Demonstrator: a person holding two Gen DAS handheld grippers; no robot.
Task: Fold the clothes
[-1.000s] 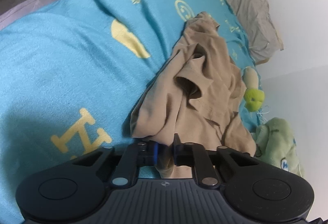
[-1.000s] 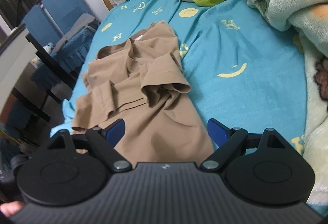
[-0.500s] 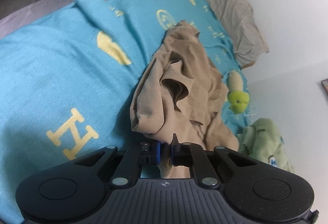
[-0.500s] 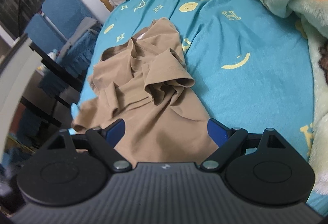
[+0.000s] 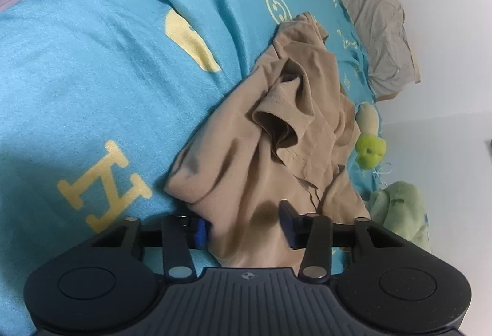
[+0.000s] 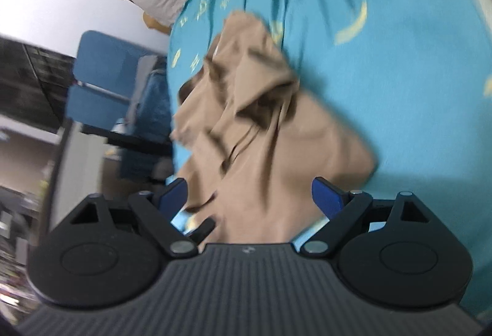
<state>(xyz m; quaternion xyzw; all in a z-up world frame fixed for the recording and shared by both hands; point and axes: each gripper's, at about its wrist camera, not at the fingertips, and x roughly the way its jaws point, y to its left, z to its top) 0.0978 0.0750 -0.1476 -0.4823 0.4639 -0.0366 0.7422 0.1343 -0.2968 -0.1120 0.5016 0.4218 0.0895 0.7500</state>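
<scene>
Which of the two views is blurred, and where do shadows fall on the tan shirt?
Right wrist view: motion-blurred throughout, the tan shirt smeared. Left wrist view: sharp, a dark shadow patch on the shirt near the left gripper, fisheye bending the blue bedspread.

— We see the tan shirt (image 5: 270,133) as soft, matt cloth, creased, on the bed sheet (image 5: 92,74).
— Agreed; we find that sheet a fuzzy weave, and the pillow (image 5: 378,31) beyond it dull, wrinkled fabric.

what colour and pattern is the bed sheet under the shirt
The bed sheet is turquoise blue with pale yellow smiley faces and H shapes, clearest in the left wrist view.
</scene>
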